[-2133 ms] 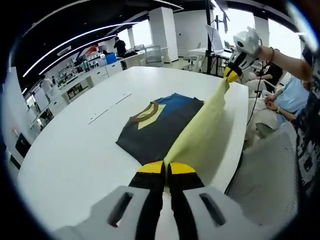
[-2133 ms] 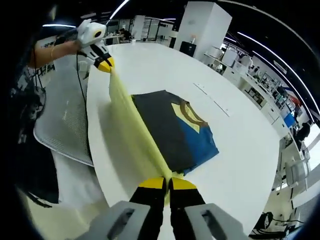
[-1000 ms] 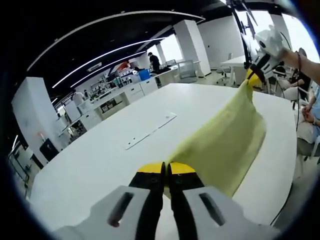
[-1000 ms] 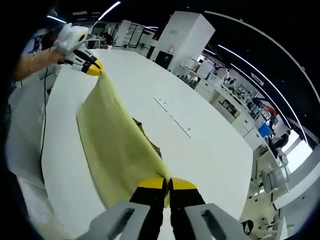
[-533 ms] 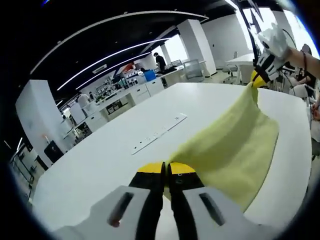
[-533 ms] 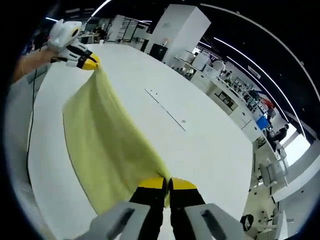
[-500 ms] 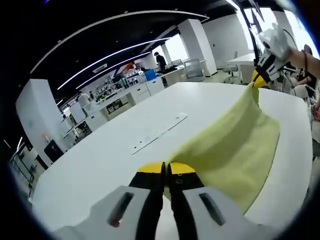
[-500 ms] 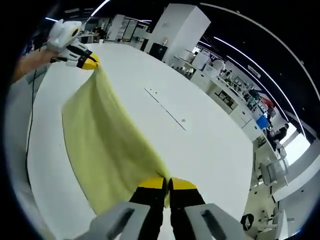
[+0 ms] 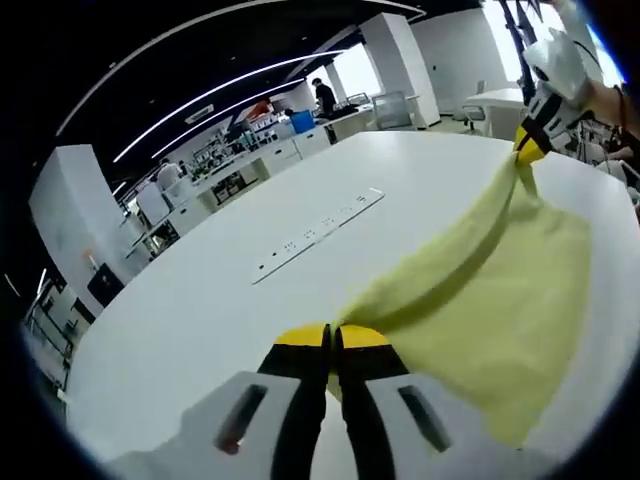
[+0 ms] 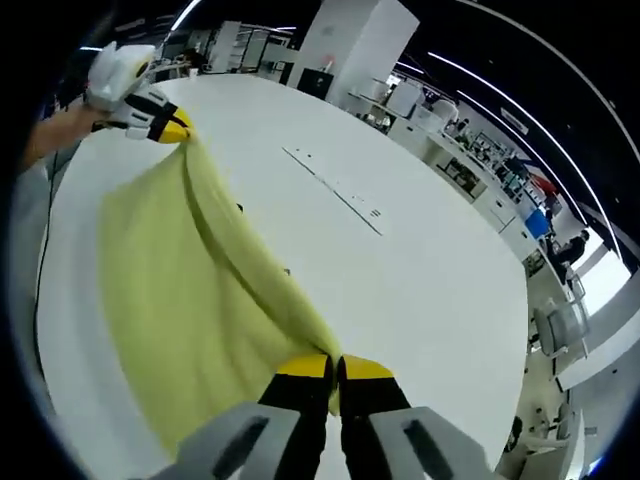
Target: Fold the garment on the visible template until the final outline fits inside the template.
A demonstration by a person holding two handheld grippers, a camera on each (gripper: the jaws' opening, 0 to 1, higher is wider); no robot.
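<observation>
A sheet of pale yellow fabric [image 9: 490, 290] hangs stretched between my two grippers above the white table [image 9: 200, 300]. My left gripper [image 9: 332, 340] is shut on one corner of it, and this gripper appears in the right gripper view [image 10: 170, 126] at the far upper left, held by a hand. My right gripper [image 10: 333, 368] is shut on the other corner, and it appears in the left gripper view [image 9: 528, 145] at the upper right. The yellow fabric [image 10: 190, 280] drapes down and covers the table below. Two small dark specks peek out along its far edge; what lies under it is hidden.
A flush strip of cable ports [image 9: 318, 232] runs across the table; the same strip [image 10: 335, 187] lies beyond the fabric in the right gripper view. Office desks, pillars and people stand far off. A table edge [image 10: 520, 330] curves to the right.
Both grippers have carried the yellow fabric further over the table and lower. The dark and blue garment seen two seconds ago is now covered by it.
</observation>
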